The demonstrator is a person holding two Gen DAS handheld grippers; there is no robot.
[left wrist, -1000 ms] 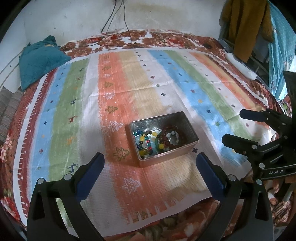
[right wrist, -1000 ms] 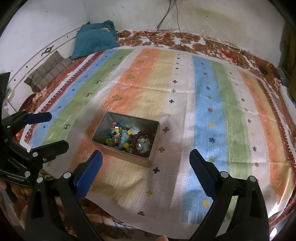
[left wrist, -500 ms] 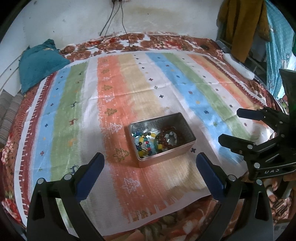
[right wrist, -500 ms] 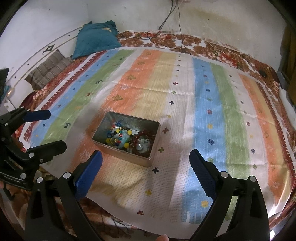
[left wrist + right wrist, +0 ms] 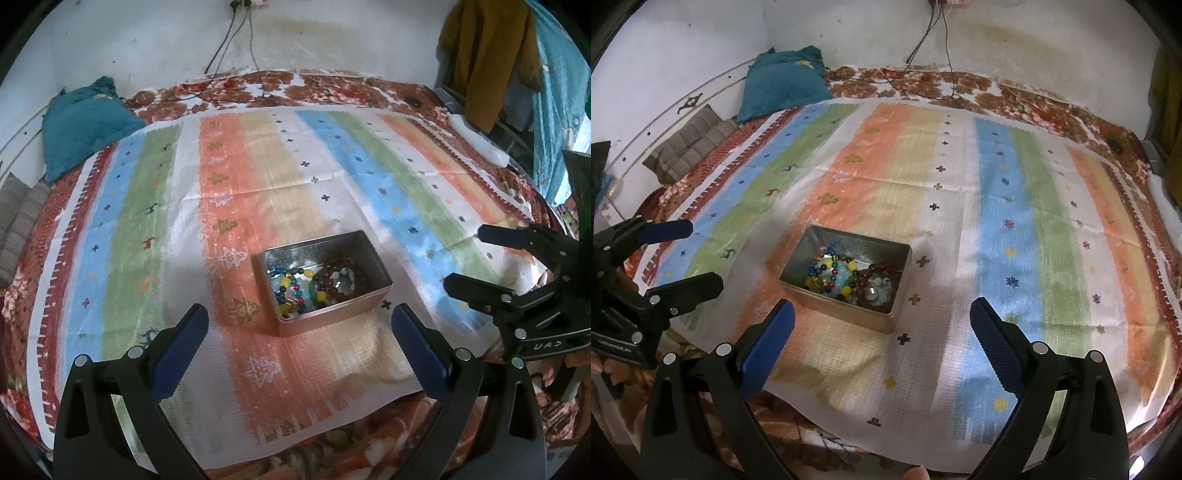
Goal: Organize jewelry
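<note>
Judging against a second ago, both grippers have been drawn slightly back from the tin (image 5: 326, 280): the left gripper (image 5: 300, 328) and right gripper (image 5: 882, 323) are held spread and empty. Beads (image 5: 314, 282) are seen inside it, so sorting seems finished. Around the tin a striped mat (image 5: 236, 192) is spread; beyond, a teal cushion (image 5: 83, 122) and wall.

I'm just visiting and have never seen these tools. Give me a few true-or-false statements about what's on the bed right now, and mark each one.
1. The metal tin holds beaded jewelry. True.
2. The tin has its lid on. False: it is open at the top.
3. The left hand-held gripper is open and empty. True.
4. The right hand-held gripper is clamped on a bracelet. False: it is open and holds nothing.
5. The tin sits on the teal pillow. False: it rests on the striped cloth.
</note>
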